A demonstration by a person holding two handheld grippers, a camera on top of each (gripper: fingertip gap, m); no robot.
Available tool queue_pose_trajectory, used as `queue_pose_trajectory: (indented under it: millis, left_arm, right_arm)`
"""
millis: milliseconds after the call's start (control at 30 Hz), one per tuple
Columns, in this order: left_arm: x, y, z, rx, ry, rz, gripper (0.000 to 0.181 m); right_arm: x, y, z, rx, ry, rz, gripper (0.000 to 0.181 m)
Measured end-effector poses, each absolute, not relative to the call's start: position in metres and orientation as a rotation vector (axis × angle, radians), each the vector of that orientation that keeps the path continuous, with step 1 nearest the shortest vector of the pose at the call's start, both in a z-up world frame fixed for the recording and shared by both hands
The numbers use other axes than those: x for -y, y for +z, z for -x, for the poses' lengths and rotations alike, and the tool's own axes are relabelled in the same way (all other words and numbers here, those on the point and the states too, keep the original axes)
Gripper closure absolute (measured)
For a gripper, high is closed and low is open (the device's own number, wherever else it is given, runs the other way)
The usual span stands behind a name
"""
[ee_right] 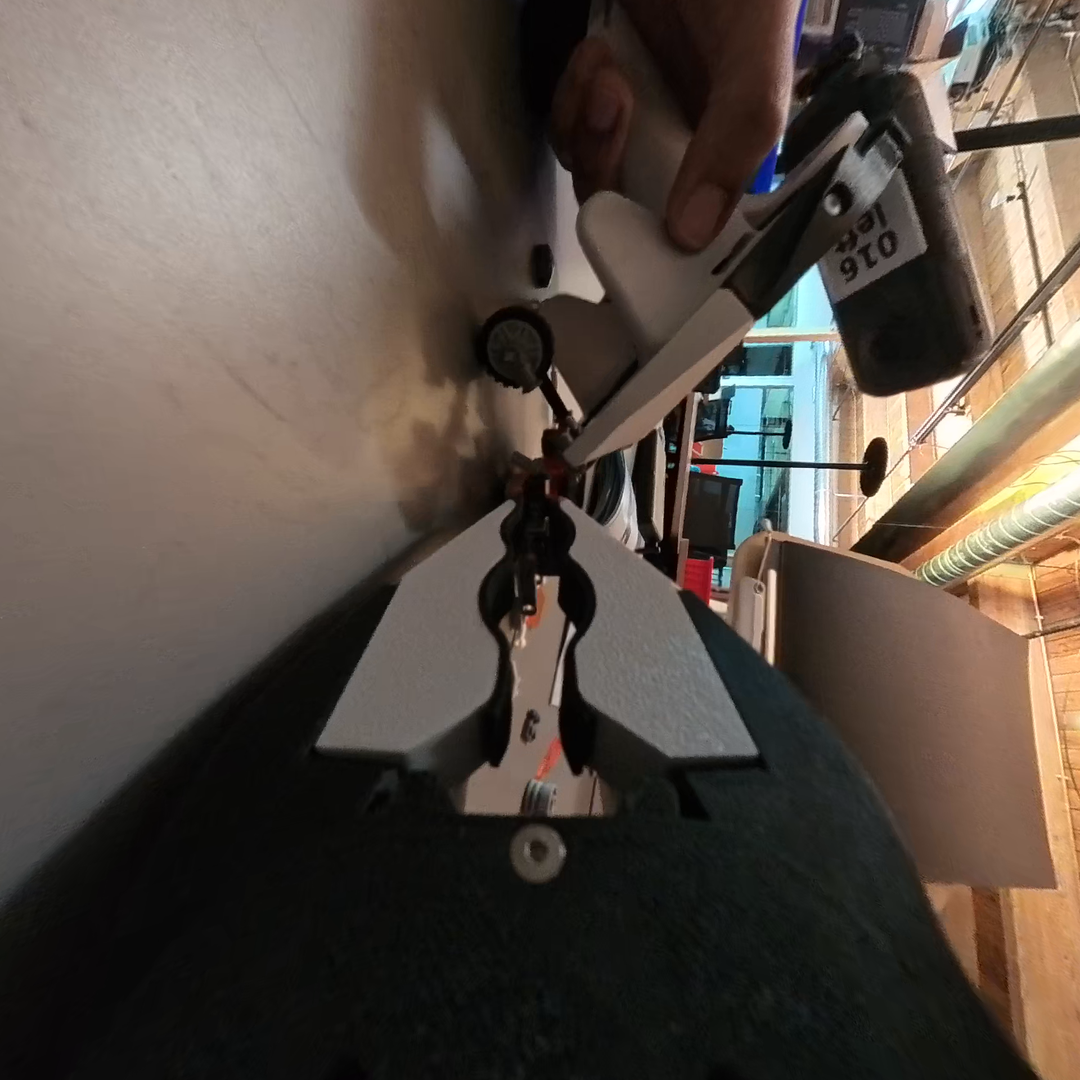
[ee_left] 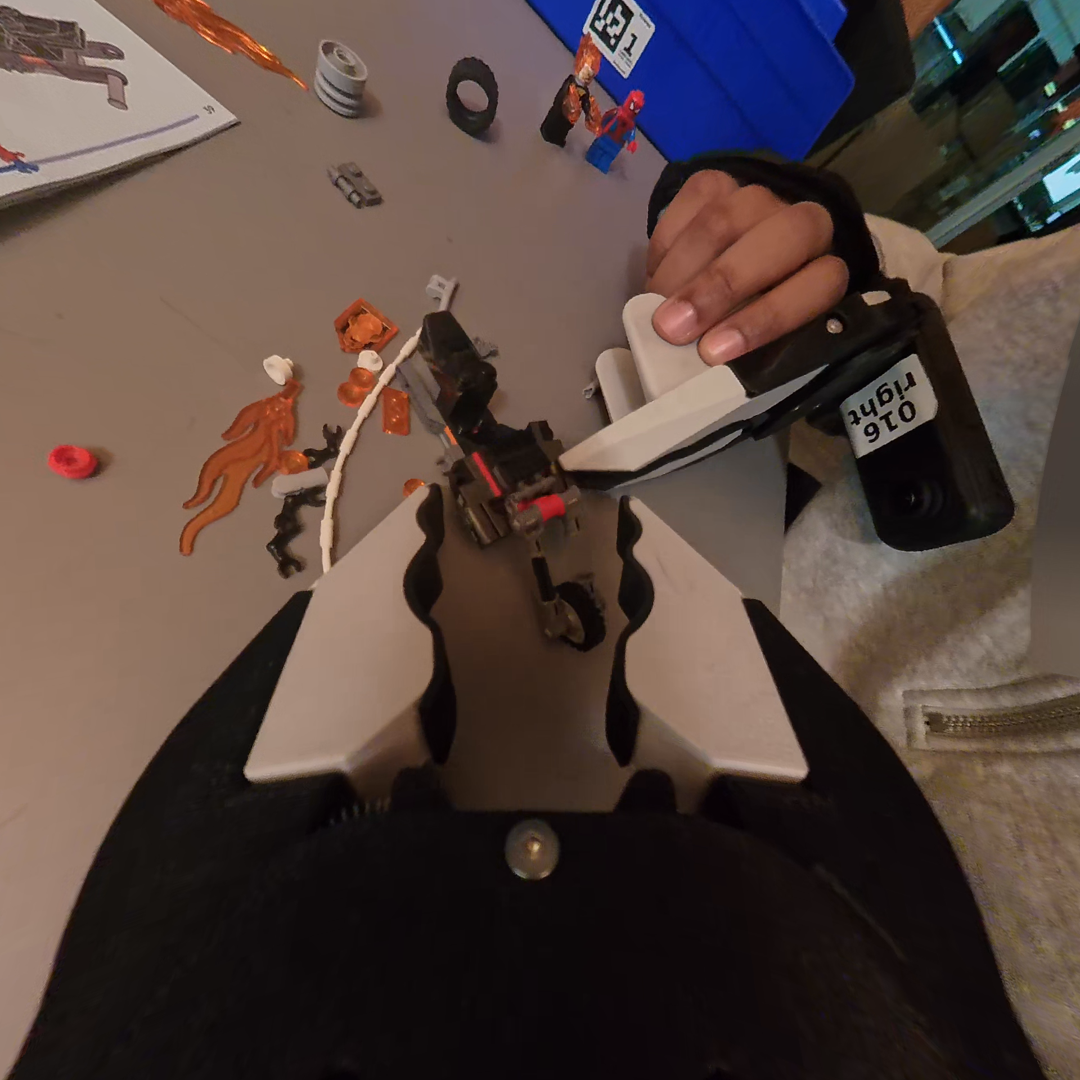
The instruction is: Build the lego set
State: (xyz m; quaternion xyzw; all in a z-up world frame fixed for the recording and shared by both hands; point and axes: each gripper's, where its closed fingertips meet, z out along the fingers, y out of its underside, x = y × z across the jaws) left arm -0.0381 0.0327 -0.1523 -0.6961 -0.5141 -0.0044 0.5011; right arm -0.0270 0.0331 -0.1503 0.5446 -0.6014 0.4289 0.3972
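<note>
A black Lego motorcycle (ee_left: 502,479) with red and grey parts sits on the grey table (ee_left: 146,327). Its front wheel (ee_left: 578,613) points toward my left gripper. My left gripper (ee_left: 529,502) is open, with its fingertips either side of the bike's fork and apart from it. My right gripper (ee_left: 564,467) comes in from the right and is shut on the bike's body. In the right wrist view my right gripper (ee_right: 537,514) clamps the motorcycle (ee_right: 535,526), the wheel (ee_right: 517,350) sticks out beyond it, and the left gripper (ee_right: 570,459) reaches in at the upper right.
Loose parts lie to the left: orange flame pieces (ee_left: 251,456), a white chain (ee_left: 350,456), black chain bits (ee_left: 289,526), a red round piece (ee_left: 73,461). Farther back are a grey hub (ee_left: 342,76), a black tyre (ee_left: 472,96), two minifigures (ee_left: 613,131), the instruction booklet (ee_left: 87,87) and a blue bin (ee_left: 730,70). The grippers are tip to tip, or close to it.
</note>
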Motion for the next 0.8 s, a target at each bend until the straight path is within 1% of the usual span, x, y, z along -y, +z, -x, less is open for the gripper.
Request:
queue_pose_trajectory:
  millis: [433, 600, 800]
  left_arm:
    - [-0.042, -0.154, 0.035, 1.155, -0.063, 1.761, 0.126]
    - [-0.045, -0.157, 0.029, 1.108, -0.099, 1.814, 0.135]
    - [-0.049, -0.158, 0.026, 1.081, -0.116, 1.84, 0.137]
  right_arm:
    - [-0.035, -0.151, 0.01, 1.532, 1.172, -1.453, 0.176]
    - [-0.043, -0.153, 0.006, 1.546, 1.198, -1.477, 0.176]
    - [-0.052, -0.16, 0.011, 1.576, 1.16, -1.474, 0.176]
